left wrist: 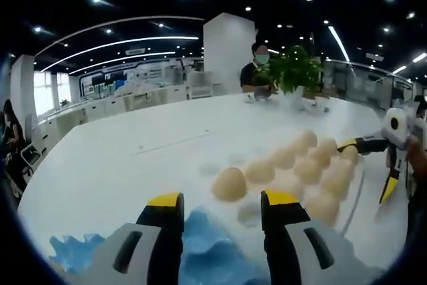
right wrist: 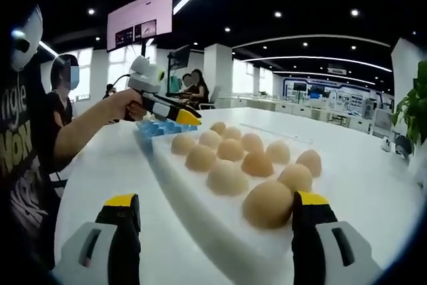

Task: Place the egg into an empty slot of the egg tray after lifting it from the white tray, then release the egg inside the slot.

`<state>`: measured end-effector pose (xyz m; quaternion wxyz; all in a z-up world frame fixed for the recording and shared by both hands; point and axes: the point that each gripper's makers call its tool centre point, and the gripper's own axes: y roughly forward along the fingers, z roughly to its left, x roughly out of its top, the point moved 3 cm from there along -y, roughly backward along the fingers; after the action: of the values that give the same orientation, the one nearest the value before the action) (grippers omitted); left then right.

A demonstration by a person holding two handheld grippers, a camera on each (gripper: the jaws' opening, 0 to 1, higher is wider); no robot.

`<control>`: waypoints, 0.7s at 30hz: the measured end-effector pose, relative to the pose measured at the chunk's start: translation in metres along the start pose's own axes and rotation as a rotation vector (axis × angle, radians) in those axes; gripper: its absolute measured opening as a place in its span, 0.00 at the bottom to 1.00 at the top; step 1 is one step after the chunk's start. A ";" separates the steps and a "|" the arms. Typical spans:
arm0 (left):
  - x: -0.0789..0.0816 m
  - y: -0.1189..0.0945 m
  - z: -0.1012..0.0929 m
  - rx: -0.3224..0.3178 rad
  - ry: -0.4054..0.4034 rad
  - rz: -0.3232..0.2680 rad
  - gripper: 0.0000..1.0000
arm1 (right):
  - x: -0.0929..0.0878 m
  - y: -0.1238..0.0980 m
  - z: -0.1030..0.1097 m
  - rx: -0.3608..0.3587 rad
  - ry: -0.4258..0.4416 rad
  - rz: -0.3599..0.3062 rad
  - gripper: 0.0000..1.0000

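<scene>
Eleven or so eggs (right wrist: 227,177) are seen standing on the white tray (right wrist: 200,208); the exact count is blurred. The blue egg tray (left wrist: 207,248) is partly hidden behind the left gripper (left wrist: 220,206), whose jaws are spread and empty. The right gripper (right wrist: 217,208) is likewise released, with the nearest egg (right wrist: 268,203) just beside its right jaw. A person's hand (right wrist: 123,106) is seen on the left gripper.
</scene>
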<state>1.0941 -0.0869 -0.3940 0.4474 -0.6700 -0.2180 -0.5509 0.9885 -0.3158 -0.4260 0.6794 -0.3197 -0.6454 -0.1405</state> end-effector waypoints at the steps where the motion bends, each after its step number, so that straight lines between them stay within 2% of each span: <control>1: 0.000 0.000 0.000 0.001 0.001 0.002 0.47 | 0.000 0.000 0.000 0.000 0.000 0.001 0.98; 14: 0.000 -0.003 -0.002 -0.003 0.013 0.014 0.48 | -0.002 -0.001 0.001 -0.010 -0.039 0.110 0.96; 18: 0.000 -0.003 -0.003 -0.010 0.019 0.019 0.48 | -0.001 -0.003 0.001 -0.010 -0.007 0.101 0.96; 21: -0.002 0.000 -0.004 -0.018 0.022 0.025 0.48 | -0.002 -0.003 0.003 -0.010 -0.020 0.112 0.97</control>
<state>1.0913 -0.0899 -0.3956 0.4505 -0.6708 -0.1995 -0.5543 0.9842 -0.3165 -0.4273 0.6781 -0.3600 -0.6325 -0.1025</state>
